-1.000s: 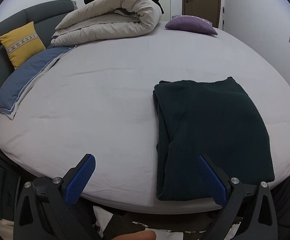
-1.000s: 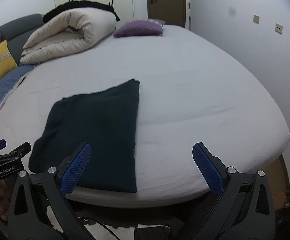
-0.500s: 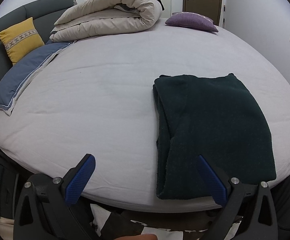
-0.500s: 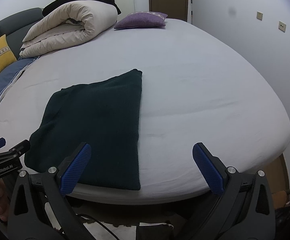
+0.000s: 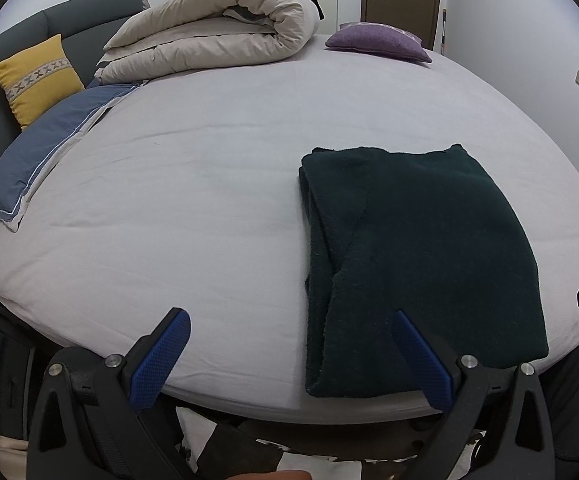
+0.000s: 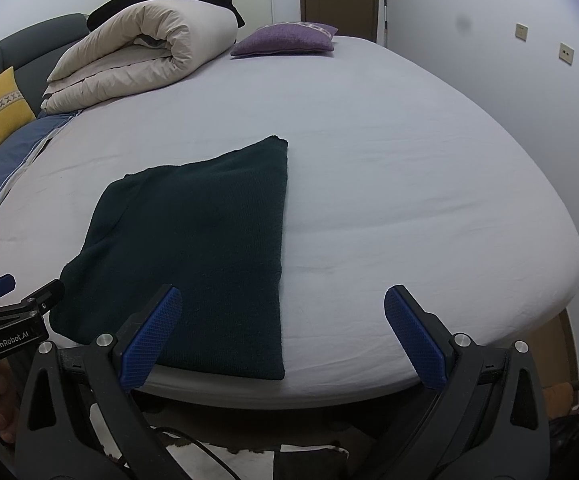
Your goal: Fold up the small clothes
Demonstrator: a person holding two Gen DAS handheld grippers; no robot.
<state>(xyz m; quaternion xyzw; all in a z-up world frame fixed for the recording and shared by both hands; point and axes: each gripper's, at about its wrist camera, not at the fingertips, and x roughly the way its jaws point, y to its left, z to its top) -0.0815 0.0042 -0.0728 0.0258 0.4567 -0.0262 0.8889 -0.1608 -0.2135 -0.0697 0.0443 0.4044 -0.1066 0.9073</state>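
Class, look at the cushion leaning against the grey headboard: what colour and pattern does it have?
Yellow cushion with a pale band of cross-stitch Xs; clearest in the left wrist view.

bed (image 5: 209, 200) — rolled duvet (image 5: 217, 36) | purple cushion (image 5: 377, 40) | yellow cushion (image 5: 37, 76) — far side

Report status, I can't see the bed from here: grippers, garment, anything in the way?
Left gripper open, empty. Right gripper open, empty. Dark green garment folded flat at near edge of bed. Nothing in the way.
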